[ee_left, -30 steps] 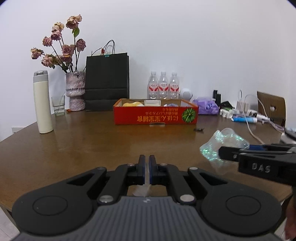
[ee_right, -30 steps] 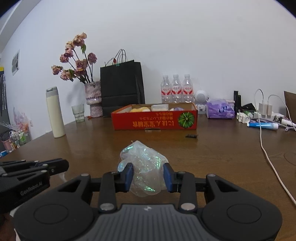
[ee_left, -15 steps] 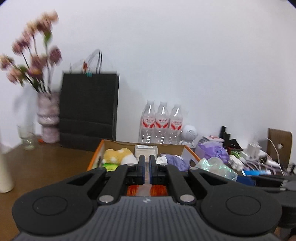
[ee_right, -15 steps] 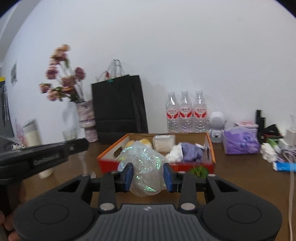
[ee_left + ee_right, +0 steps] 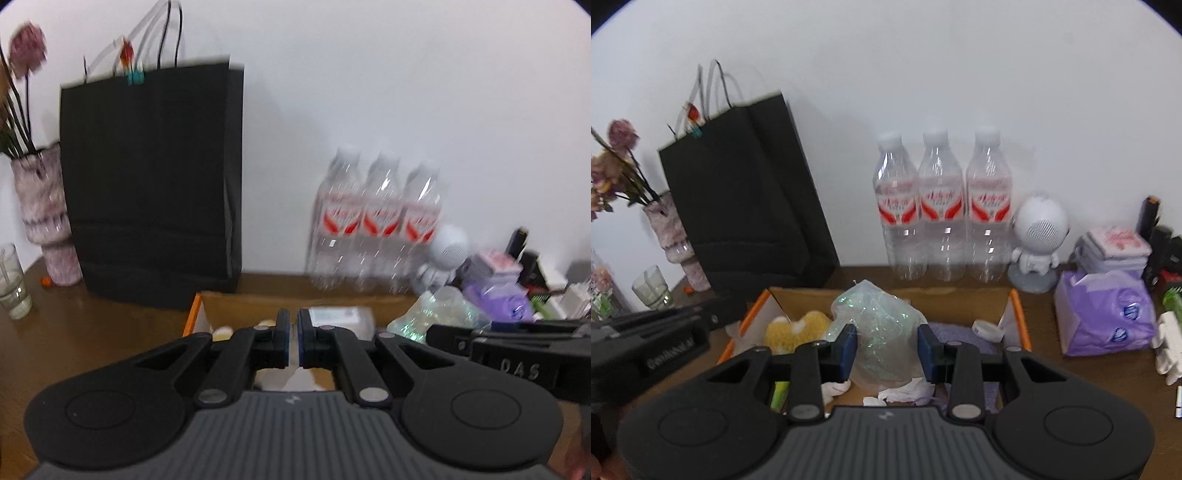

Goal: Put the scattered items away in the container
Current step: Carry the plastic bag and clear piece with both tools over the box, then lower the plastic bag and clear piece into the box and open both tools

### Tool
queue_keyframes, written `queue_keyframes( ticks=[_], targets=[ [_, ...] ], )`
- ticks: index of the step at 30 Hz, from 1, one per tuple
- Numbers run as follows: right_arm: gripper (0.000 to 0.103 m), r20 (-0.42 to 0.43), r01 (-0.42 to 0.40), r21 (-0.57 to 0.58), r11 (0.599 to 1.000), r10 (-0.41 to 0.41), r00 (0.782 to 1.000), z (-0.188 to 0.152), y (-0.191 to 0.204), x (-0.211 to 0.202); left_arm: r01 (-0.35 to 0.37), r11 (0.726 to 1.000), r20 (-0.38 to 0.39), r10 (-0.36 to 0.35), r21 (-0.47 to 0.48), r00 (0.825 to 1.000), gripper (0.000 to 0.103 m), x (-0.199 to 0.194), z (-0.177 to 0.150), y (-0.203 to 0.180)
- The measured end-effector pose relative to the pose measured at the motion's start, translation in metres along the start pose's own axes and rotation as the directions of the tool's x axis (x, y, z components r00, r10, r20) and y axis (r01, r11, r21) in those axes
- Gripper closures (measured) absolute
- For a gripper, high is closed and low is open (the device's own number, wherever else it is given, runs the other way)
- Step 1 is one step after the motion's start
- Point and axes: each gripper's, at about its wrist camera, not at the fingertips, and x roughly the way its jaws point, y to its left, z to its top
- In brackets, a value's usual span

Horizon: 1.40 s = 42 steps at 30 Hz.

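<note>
The container is an orange cardboard box (image 5: 1019, 317) with its open top right below both grippers; its left corner (image 5: 197, 314) shows in the left wrist view. Inside lie a yellow plush (image 5: 798, 328), a purple cloth (image 5: 960, 332), white tissues (image 5: 905, 393) and a white cap (image 5: 988, 328). My right gripper (image 5: 886, 343) is shut on a crumpled iridescent plastic bag (image 5: 875, 317) and holds it over the box. That bag (image 5: 439, 310) also appears on the right of the left wrist view. My left gripper (image 5: 293, 332) is shut above the box's left part; whether it pinches anything thin I cannot tell.
Behind the box stand a black paper bag (image 5: 746, 199), three water bottles (image 5: 942, 206) and a white robot figure (image 5: 1038, 240). A purple tissue pack (image 5: 1104, 314) and small clutter lie to the right. A flower vase (image 5: 44, 218) and a glass (image 5: 13, 280) stand at the left.
Both grippers have swept forward across the table and risen, from well short of the box to just over it. The right one still carries the iridescent bag.
</note>
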Motion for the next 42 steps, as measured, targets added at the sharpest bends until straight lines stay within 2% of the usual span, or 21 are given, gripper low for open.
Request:
queue_keyframes(
  ticks=[2,6,9,11,14,17,19,20,21,23,25,26,29,30,31,35,38,40,42],
  targets=[
    [0.068,-0.054,-0.002,0.005,1.0,0.002,0.999,0.0,0.0,0.016,0.007,1.0,-0.057,-0.007,-0.003,0.998,0.098,0.016,-0.003,0.005],
    [0.067,-0.147,-0.009,0.044,0.999,0.015,0.989,0.0,-0.003,0.05,0.009,1.0,-0.177,-0.01,-0.003,0.984,0.098,0.047,-0.011,0.009],
    [0.061,-0.195,-0.02,0.072,0.997,0.034,0.98,-0.003,-0.003,0.072,0.005,1.0,-0.18,0.0,0.031,0.984,0.097,0.058,-0.02,0.009],
    [0.059,-0.223,-0.003,0.061,0.998,0.017,0.975,-0.006,0.001,0.085,0.006,0.999,-0.195,0.003,0.044,0.981,0.096,0.065,-0.022,0.011],
    [0.057,-0.254,0.009,0.07,0.998,0.009,0.967,-0.007,0.004,0.1,0.011,0.999,-0.238,-0.001,0.039,0.971,0.086,0.074,-0.023,0.015],
    [0.044,-0.287,-0.007,0.123,0.992,0.042,0.957,-0.004,0.002,0.106,0.006,0.999,-0.233,0.005,0.047,0.972,0.083,0.07,-0.018,0.018],
    [0.034,-0.277,-0.001,0.129,0.992,0.037,0.96,0.0,0.004,0.1,0.007,0.999,-0.221,0.004,0.045,0.975,0.071,0.062,-0.012,0.02],
    [0.024,-0.263,0.013,0.115,0.993,0.018,0.965,0.003,0.006,0.094,0.002,0.999,-0.207,0.008,0.048,0.978,0.062,0.056,-0.009,0.021],
    [0.023,-0.247,0.025,0.097,0.995,0.0,0.969,0.006,0.008,0.088,-0.004,0.998,-0.194,0.014,0.055,0.981,0.056,0.049,-0.005,0.021],
    [0.023,-0.231,0.041,0.076,0.996,-0.023,0.973,0.012,0.011,0.074,-0.017,0.997,-0.184,0.029,0.069,0.982,0.051,0.037,0.003,0.021],
    [0.022,-0.25,0.046,0.079,0.996,-0.025,0.968,0.017,0.011,0.062,-0.038,0.997,-0.189,0.05,0.067,0.981,0.038,0.025,0.013,0.019],
    [0.022,-0.265,0.054,0.079,0.995,-0.032,0.964,0.019,0.011,0.056,-0.047,0.997,-0.193,0.058,0.064,0.979,0.026,0.018,0.018,0.018],
    [0.02,-0.313,0.093,0.051,0.994,-0.072,0.947,0.024,0.013,0.038,-0.067,0.995,-0.228,0.083,0.077,0.97,0.012,-0.001,0.03,0.01],
    [0.02,-0.317,0.101,0.037,0.994,-0.084,0.945,0.025,0.014,0.031,-0.078,0.993,-0.247,0.098,0.087,0.964,0.004,-0.008,0.033,0.007],
    [0.02,-0.316,0.108,0.022,0.994,-0.096,0.944,0.026,0.014,0.021,-0.093,0.991,-0.266,0.116,0.097,0.957,0.0,-0.013,0.035,0.004],
    [0.011,-0.332,0.139,-0.006,0.99,-0.133,0.934,0.03,0.012,-0.014,-0.119,0.988,-0.344,0.148,0.102,0.927,0.0,-0.036,0.041,0.0],
    [0.011,-0.339,0.173,-0.012,0.985,-0.167,0.926,0.033,0.009,-0.041,-0.142,0.988,-0.372,0.157,0.067,0.915,0.0,-0.054,0.044,0.0],
    [0.011,-0.329,0.178,-0.003,0.984,-0.169,0.929,0.036,0.007,-0.058,-0.145,0.988,-0.382,0.157,0.061,0.911,0.0,-0.066,0.048,-0.003],
    [0.011,-0.321,0.175,0.012,0.985,-0.162,0.933,0.039,0.006,-0.073,-0.141,0.988,-0.367,0.154,0.063,0.917,0.0,-0.08,0.053,-0.008]
  ],
)
